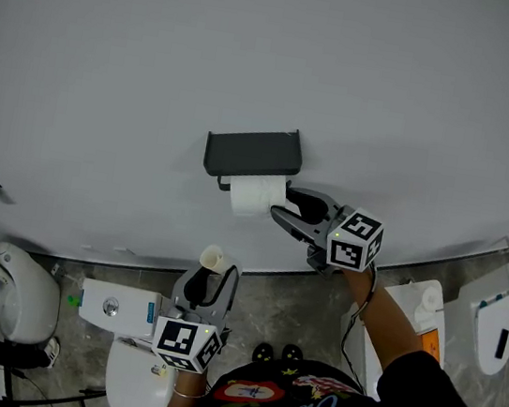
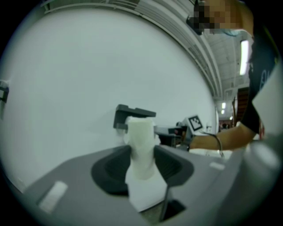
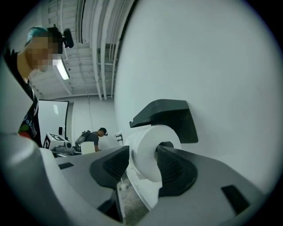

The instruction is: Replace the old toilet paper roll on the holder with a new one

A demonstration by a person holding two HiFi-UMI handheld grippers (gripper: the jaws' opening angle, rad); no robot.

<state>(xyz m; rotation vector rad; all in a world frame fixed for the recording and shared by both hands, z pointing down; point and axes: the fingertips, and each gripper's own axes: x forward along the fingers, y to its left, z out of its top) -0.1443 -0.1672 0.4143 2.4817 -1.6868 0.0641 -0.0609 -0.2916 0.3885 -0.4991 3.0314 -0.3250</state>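
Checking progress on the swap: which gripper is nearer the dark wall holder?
Right. The right gripper is at the holder, jaws on the mounted roll beneath it. The left gripper sits lower, away from the wall, holding a small roll.

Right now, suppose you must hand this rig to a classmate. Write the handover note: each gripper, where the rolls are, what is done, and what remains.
Left gripper: shut on a slim roll, held upright, with a loose sheet hanging below.
Right gripper: jaws either side of the holder roll, apparently closed on it.
Holder: on the wall, with the fuller roll under it.
Done: probably the swap, with the slim roll off and the fuller one on, but this is not certain.
To do: release the holder roll and set the slim roll aside.
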